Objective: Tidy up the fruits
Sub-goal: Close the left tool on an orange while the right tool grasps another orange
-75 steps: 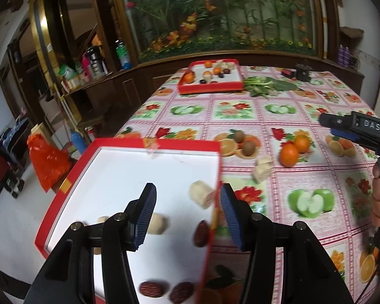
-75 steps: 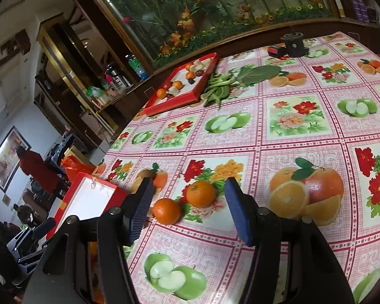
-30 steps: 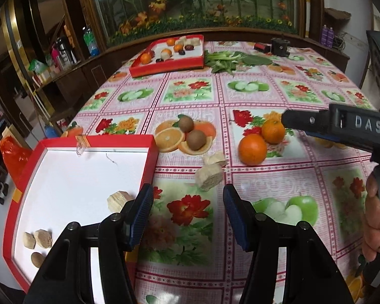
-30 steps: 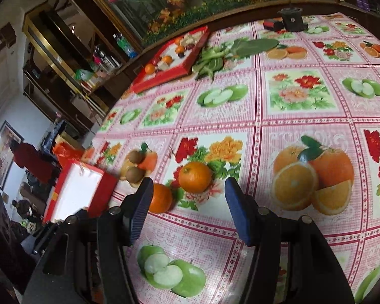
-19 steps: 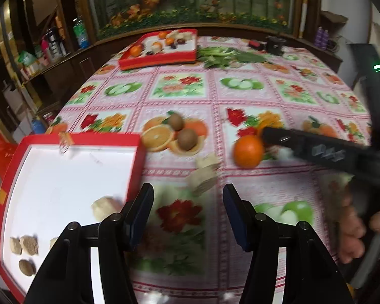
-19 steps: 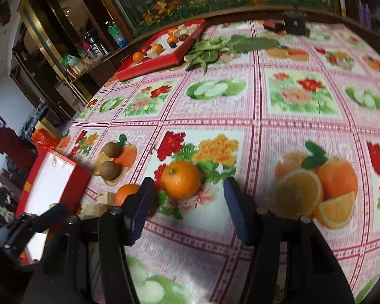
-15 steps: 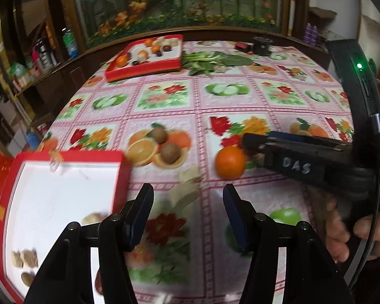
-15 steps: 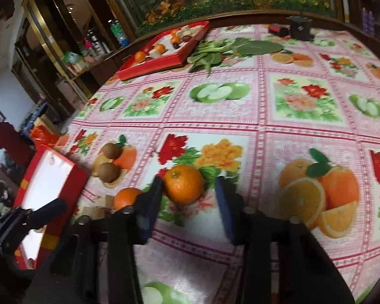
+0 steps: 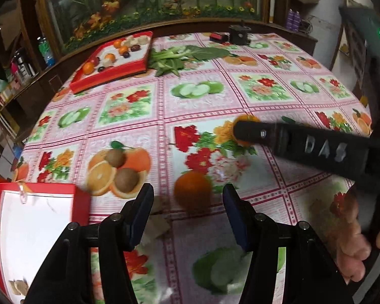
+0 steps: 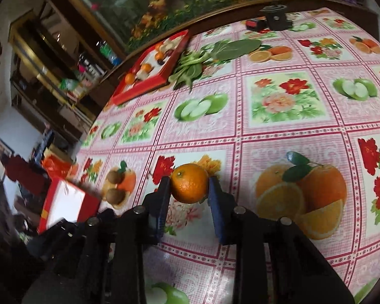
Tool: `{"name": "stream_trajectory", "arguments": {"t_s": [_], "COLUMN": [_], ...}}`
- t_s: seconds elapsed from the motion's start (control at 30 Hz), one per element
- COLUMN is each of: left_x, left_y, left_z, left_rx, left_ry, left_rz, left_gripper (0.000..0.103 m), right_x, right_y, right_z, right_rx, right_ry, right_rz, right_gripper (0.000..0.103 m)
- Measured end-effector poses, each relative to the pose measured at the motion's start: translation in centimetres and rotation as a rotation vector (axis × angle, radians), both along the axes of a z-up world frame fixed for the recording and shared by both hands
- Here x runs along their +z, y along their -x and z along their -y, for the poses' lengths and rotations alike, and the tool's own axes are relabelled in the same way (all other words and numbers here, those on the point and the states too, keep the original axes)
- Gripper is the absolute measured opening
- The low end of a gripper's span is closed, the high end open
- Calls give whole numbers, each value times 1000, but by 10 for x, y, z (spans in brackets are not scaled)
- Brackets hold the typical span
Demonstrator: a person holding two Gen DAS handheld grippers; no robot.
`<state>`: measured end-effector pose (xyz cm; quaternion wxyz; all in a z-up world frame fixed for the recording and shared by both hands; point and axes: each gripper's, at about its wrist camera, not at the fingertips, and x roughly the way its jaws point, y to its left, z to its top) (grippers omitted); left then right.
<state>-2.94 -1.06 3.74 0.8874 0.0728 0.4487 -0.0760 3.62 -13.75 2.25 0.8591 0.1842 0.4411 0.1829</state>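
Observation:
In the right wrist view my right gripper (image 10: 189,188) is shut on an orange (image 10: 189,183), with a finger pressed to each side just above the fruit-print tablecloth. The left wrist view shows that same orange (image 9: 248,119) mostly hidden behind the black right gripper (image 9: 250,133). My left gripper (image 9: 187,202) is open, and a second orange (image 9: 192,190) lies on the cloth just ahead of its fingertips. Two kiwis (image 9: 121,172) sit to the left of it. A red tray with a white floor (image 9: 38,228) lies at the near left, holding pale pieces.
A far red tray (image 9: 114,58) holds several fruits, with leafy greens (image 9: 185,58) beside it and a black device (image 9: 239,34) behind. Pale chunks (image 9: 159,224) lie by my left finger. A hand (image 9: 352,248) holds the right gripper. The table's right edge (image 9: 354,93) curves away.
My right gripper has moved in and shut on the farther orange. My left gripper has swung right from over the near tray to face the nearer orange, staying open.

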Motion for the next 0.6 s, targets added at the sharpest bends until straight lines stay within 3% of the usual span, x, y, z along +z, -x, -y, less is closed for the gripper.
{"name": "stream_trajectory", "arguments": {"t_s": [0.07, 0.13, 0.17, 0.33, 0.6], "left_x": [-2, -5, -7, -9, 10], "left_y": [-1, -4, -5, -6, 12], "left_z": [6, 6, 5, -2, -10], "left_rx": [-16, -7, -1, 10, 67], "left_ry": [-12, -5, -1, 48, 41], "left_rz": [12, 2, -4, -5, 60], "left_gripper": [55, 38, 34, 33, 32], "right_x": [0, 2, 2, 3, 12], "right_y": [0, 0, 1, 0, 9], "right_z": [3, 4, 4, 3, -7], "right_rx": [-12, -13, -13, -9, 35], "right_ry": [-14, -20, -22, -29, -34], "right_rz": [-3, -3, 0, -1, 67], "right_gripper": [33, 33, 33, 33, 33]}}
